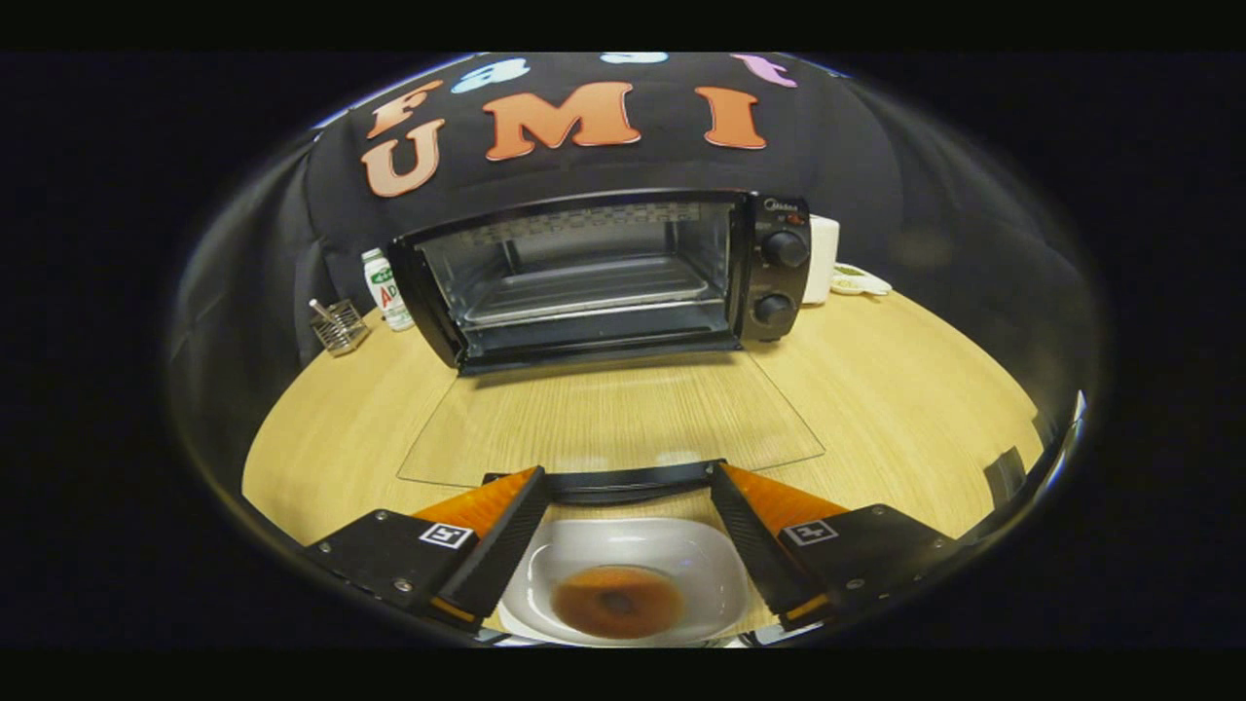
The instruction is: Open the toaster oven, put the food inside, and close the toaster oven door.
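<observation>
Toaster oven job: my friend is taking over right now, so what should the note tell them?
Hand-held gripper: fingers spread wide, pressing on nothing, tips at the handle edge of the glass door.
Toaster oven: at the back of the wooden table, door folded down flat toward the gripper, rack inside bare.
Food: a brown round piece on the white plate, low between the fingers, in front of the door.
Done: oven opened.
Left: pick up the food, set it inside, shut the door.
</observation>
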